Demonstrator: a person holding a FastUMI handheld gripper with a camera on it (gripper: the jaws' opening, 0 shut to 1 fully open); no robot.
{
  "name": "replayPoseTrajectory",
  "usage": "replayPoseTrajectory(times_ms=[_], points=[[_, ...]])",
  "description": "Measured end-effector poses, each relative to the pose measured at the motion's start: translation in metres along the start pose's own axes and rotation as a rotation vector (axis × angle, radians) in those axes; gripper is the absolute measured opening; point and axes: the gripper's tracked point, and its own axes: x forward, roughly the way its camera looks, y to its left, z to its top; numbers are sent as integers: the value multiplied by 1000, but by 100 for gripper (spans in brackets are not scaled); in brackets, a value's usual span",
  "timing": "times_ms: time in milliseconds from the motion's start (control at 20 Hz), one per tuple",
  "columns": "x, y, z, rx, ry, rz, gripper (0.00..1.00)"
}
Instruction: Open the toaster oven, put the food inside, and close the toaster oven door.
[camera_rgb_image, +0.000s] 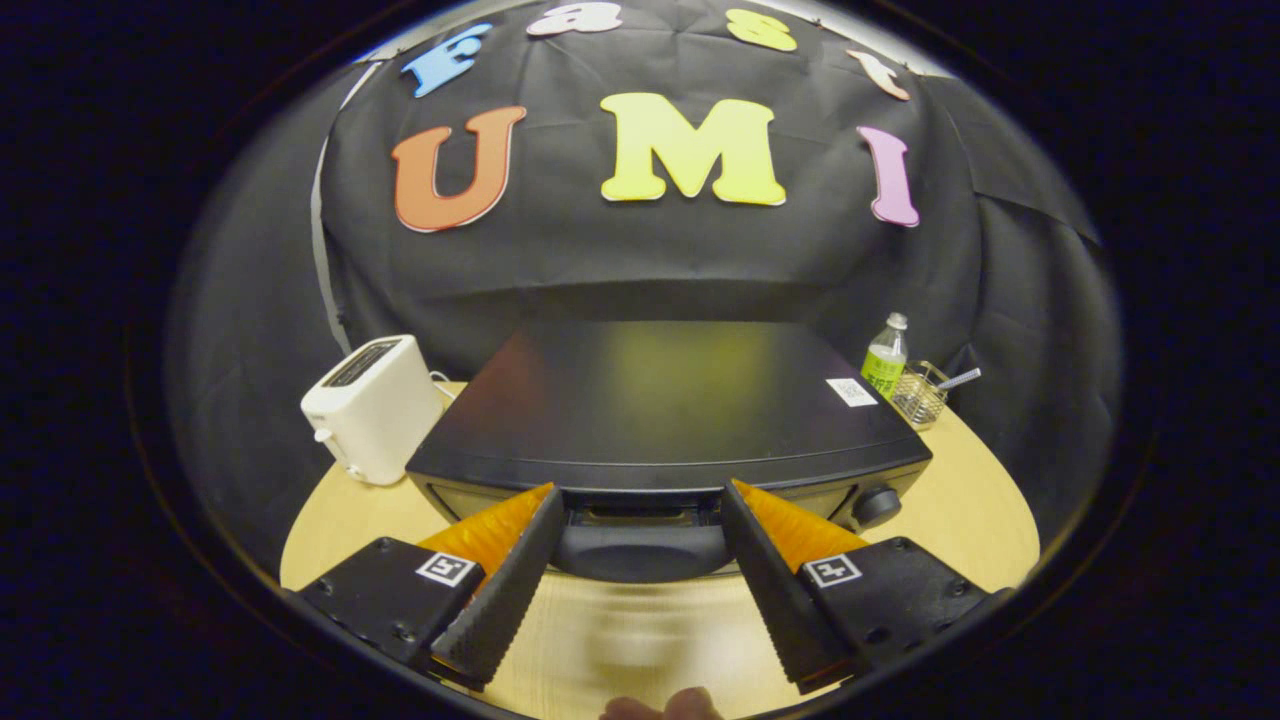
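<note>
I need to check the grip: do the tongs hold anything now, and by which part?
Nothing is held. The tongs are open, with the toaster oven door handle between the fingers, not pressed.

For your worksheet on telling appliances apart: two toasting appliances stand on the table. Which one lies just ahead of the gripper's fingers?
The black toaster oven, its handle between the open gripper fingertips. The white slot toaster stands off beside it.

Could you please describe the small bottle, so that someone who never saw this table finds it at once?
Start from the big black oven ahead of the open tool. Behind its knob-side rear corner, on the table, stands the bottle, next to a wire basket. The bottle alone is upright, with a green label and pale cap.
</note>
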Motion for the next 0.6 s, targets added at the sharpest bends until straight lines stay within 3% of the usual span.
replayPoseTrajectory(times_ms=[200,600], points=[[-10,1,-6,-1,22,-9,100],[-48,0,-63,-3,89,-10,100]])
